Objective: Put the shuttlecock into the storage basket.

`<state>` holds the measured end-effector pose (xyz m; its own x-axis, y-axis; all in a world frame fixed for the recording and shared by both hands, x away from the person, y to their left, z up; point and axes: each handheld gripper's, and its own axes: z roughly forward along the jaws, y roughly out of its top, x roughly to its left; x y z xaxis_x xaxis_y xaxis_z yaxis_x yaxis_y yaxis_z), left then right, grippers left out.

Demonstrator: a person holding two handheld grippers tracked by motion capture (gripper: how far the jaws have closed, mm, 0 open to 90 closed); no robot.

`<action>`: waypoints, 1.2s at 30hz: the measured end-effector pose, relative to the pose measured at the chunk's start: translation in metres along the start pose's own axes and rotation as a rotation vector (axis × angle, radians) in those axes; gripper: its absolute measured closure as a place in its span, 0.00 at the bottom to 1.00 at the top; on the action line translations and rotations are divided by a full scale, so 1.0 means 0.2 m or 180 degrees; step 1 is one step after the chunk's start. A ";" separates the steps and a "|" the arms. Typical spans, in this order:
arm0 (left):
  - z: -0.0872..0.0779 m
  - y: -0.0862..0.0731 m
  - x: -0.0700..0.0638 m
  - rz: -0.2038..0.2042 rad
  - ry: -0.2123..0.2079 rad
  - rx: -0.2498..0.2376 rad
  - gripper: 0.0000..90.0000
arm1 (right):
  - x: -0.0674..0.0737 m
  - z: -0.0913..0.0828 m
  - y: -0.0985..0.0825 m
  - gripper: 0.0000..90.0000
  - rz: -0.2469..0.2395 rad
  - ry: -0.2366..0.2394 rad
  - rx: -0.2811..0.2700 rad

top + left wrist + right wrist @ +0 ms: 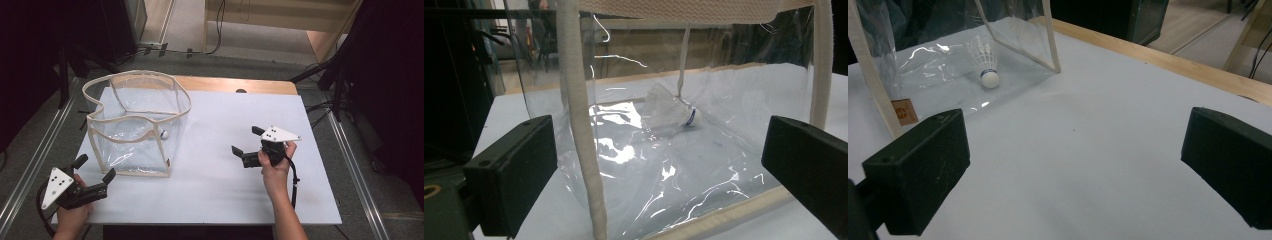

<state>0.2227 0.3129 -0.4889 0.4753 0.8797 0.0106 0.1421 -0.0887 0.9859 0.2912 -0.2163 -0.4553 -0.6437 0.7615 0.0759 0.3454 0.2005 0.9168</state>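
Left hand-held gripper (pixel 94 168): near front-left corner of the white rectangular surface (pixel 240 190), black jaws spread wide, holding nothing; aimed at the near corner of the clear plastic bag.

Right hand-held gripper (pixel 246 141): right of centre, jaws likewise apart and empty, clear of everything, pointing left toward the bag.

Clear plastic open-topped bag with cream fabric trim (pixel 131 125): stands upright on the left half of the surface, just beyond the left hand-held gripper and well apart from the right one.

White feathered shuttlecock with a blue-banded cork tip (pixel 163 134): lies on the bag's floor near its right wall; the bag's wall stands between it and both grippers.

High view: shuttlecock a small white dot. Left gripper view: feathers and blue band (pixel 671 111) seen through creased plastic, a cream seam (pixel 581 130) crossing in front. Right gripper view: shuttlecock (pixel 985 61) and a small brown label (pixel 904 111) on the bag's lower corner.

Beyond: wooden table edge (pixel 230 84), grey floor.
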 end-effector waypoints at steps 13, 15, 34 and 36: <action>0.00 0.00 0.00 0.0004 0.0002 0.0003 0.02 | -0.03 -0.06 -0.06 0.00 0.0028 -0.0086 0.0008; 0.00 0.00 0.00 0.0004 0.0003 0.0003 0.02 | -0.03 -0.07 -0.06 0.00 0.0041 -0.0108 0.0010; 0.00 0.00 0.00 0.0019 0.0008 0.0004 0.02 | -0.10 -0.17 -0.18 0.00 0.0120 -0.0283 0.0030; 0.00 0.00 0.00 0.0018 0.0011 0.0005 0.02 | -0.11 -0.18 -0.20 0.00 0.0121 -0.0285 0.0024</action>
<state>0.2221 0.3121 -0.4889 0.4732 0.8808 0.0168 0.1407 -0.0944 0.9855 0.2666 -0.2629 -0.4786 -0.5664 0.8207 0.0750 0.3737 0.1747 0.9109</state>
